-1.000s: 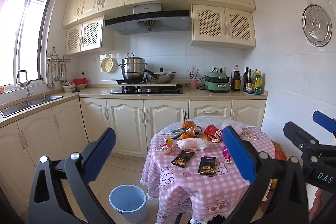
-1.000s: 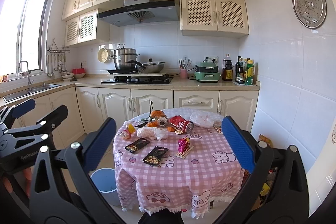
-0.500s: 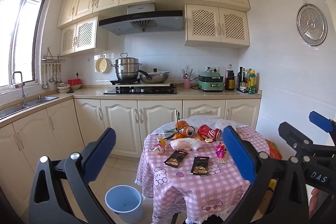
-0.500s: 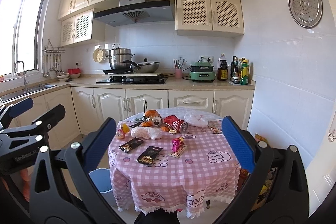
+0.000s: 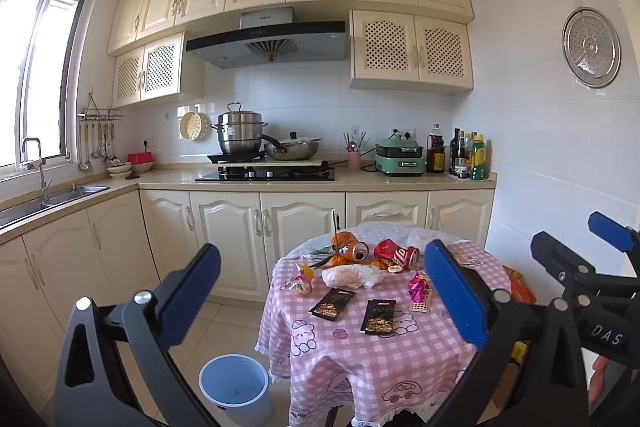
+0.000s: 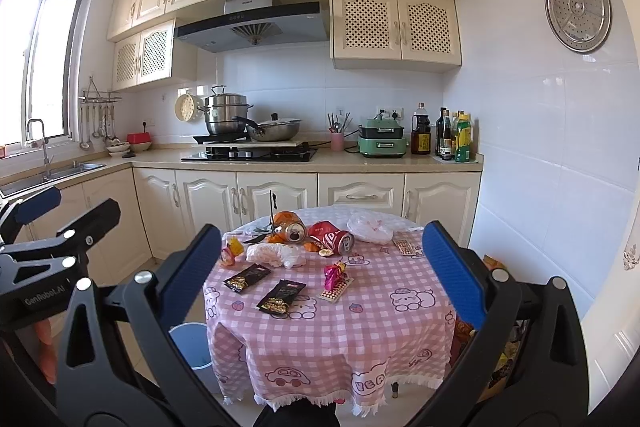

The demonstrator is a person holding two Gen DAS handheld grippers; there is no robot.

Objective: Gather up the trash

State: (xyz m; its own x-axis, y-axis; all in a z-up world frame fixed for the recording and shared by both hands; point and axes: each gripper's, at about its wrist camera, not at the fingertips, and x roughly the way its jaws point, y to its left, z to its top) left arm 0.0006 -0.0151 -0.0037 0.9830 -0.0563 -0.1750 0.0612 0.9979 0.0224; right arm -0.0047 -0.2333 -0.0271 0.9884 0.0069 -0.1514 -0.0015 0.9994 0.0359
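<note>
Since the earlier frames, both views have been drawn back and swung slightly, so that the desk [image 5: 384, 351] is seen a little more to the right in the left wrist view and a little lower in the right wrist view; nothing on it has been shifted. From the left wrist, the left gripper [image 5: 320, 297] is seen spread wide and empty, well short of the desk, with the right gripper [image 5: 608, 263] showing at the right edge. Litter is spread over the pink checked cloth: two dark snack packets [image 5: 333, 303] lying flat near the front, a crumpled white bag [image 5: 350, 275], a pink foil wrapper [image 5: 417, 285] and two dented cans [image 5: 396, 253] at the back. A blue bin [image 5: 234, 389] stands on the floor just left of the desk. From the right wrist, the right gripper [image 6: 322, 277] is likewise held wide with nothing between its fingers. The snack packets [image 6: 281, 296] are judged light, thin and slippery, best pinched at a raised edge; the cans [image 6: 334, 236] look light but stiff, and would be taken across the body; the white bag [image 6: 274, 254] seems soft and easily bunched.
</note>
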